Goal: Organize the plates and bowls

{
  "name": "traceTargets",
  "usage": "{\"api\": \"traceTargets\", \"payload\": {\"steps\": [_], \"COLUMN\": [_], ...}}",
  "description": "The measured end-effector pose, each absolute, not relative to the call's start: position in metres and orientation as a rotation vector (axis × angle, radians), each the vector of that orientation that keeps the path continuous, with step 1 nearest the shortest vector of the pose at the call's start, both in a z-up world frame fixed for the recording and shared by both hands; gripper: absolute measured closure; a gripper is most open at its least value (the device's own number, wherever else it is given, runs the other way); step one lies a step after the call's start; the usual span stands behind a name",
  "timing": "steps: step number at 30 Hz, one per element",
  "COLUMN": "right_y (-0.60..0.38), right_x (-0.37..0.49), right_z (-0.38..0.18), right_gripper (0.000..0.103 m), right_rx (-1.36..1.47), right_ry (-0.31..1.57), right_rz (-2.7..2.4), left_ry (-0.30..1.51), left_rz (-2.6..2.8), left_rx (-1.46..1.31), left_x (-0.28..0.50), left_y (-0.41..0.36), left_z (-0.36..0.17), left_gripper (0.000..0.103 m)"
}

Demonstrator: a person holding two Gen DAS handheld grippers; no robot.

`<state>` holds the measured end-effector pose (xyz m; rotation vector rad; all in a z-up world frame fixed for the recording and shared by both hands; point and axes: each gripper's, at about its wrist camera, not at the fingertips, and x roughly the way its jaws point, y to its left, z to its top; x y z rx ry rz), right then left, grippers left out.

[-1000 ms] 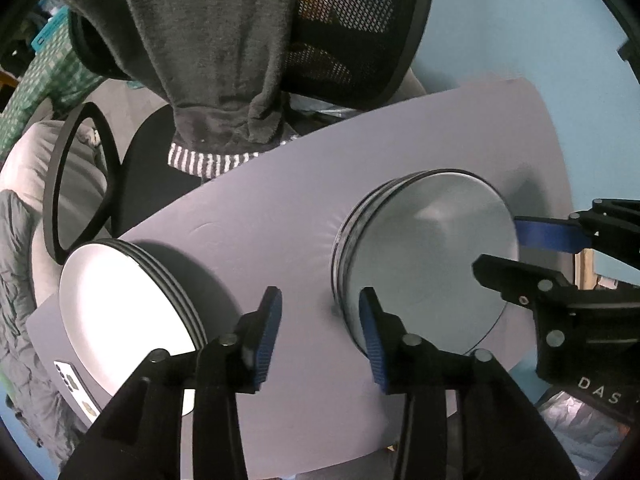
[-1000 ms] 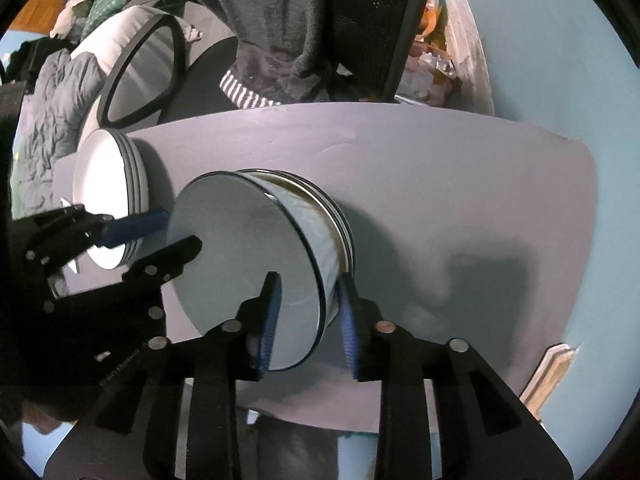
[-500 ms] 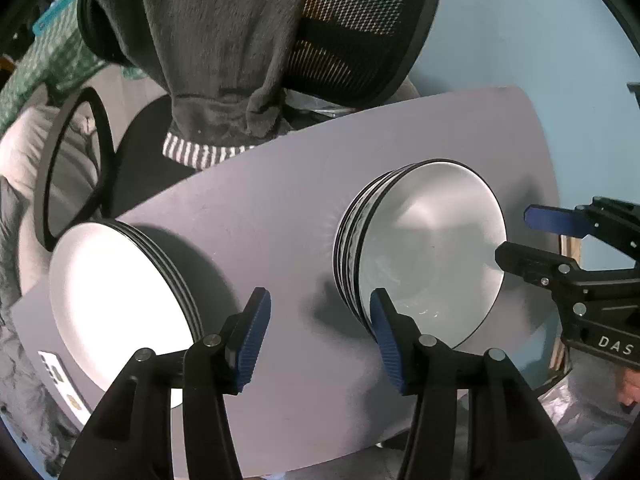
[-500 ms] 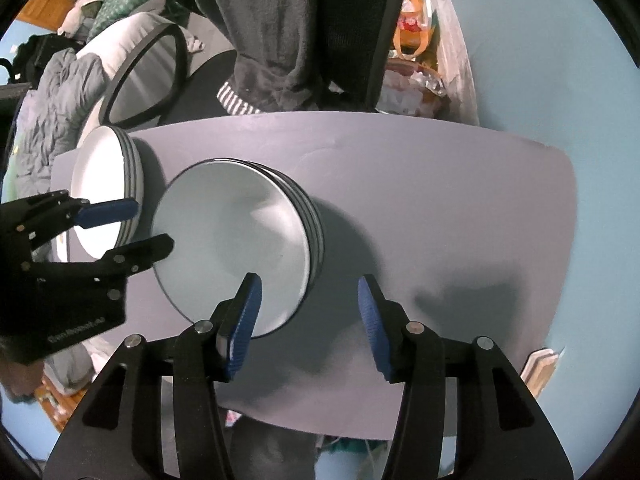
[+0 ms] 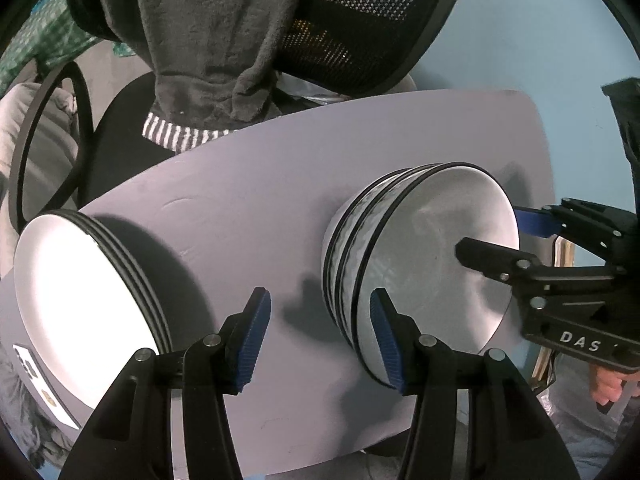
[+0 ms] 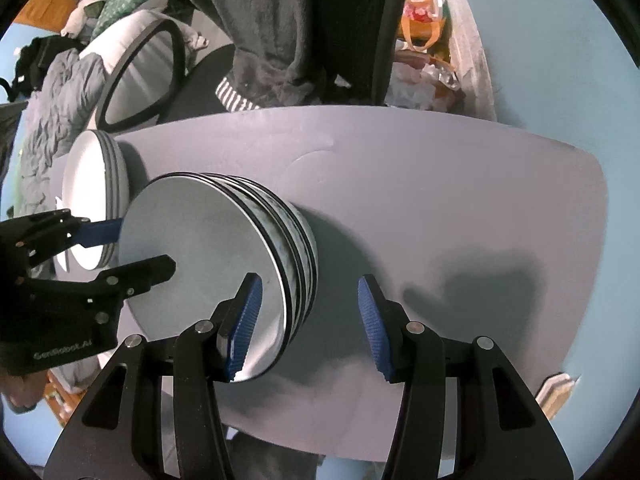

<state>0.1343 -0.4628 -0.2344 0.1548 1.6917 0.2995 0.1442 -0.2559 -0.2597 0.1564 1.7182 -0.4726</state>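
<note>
The bowls (image 5: 420, 264) are sitting stacked mid-desk (image 5: 248, 200), with the plates (image 5: 80, 288) stacked well apart at its edge. Both the left tongs (image 5: 320, 340) and the right tongs (image 6: 308, 324) are standing wide, straddling the bowls' rim and gripping nothing.

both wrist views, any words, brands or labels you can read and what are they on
"DAS": white letters on the black body of the right gripper, cut off at the frame edge.
"GenRobot.AI": faint letters on the black body of the left gripper, slightly blurred.
Phone beside the plate stack: no readable text.
</note>
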Motion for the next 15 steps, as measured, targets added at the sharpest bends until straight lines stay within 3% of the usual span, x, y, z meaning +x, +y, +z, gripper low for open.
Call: {"api": "traceTargets", "payload": {"steps": [15], "right_y": [-0.449], "right_x": [0.138], "right_z": [-0.248], "right_gripper": [0.054], "right_rx": [0.135], "right_ry": [1.71], "right_rz": [0.359], "left_ry": [1.74], "left_rz": [-0.471], "left_rx": [0.128], "left_x": [0.144], "left_y": [-0.255], "left_z": [-0.273], "left_gripper": [0.053]}}
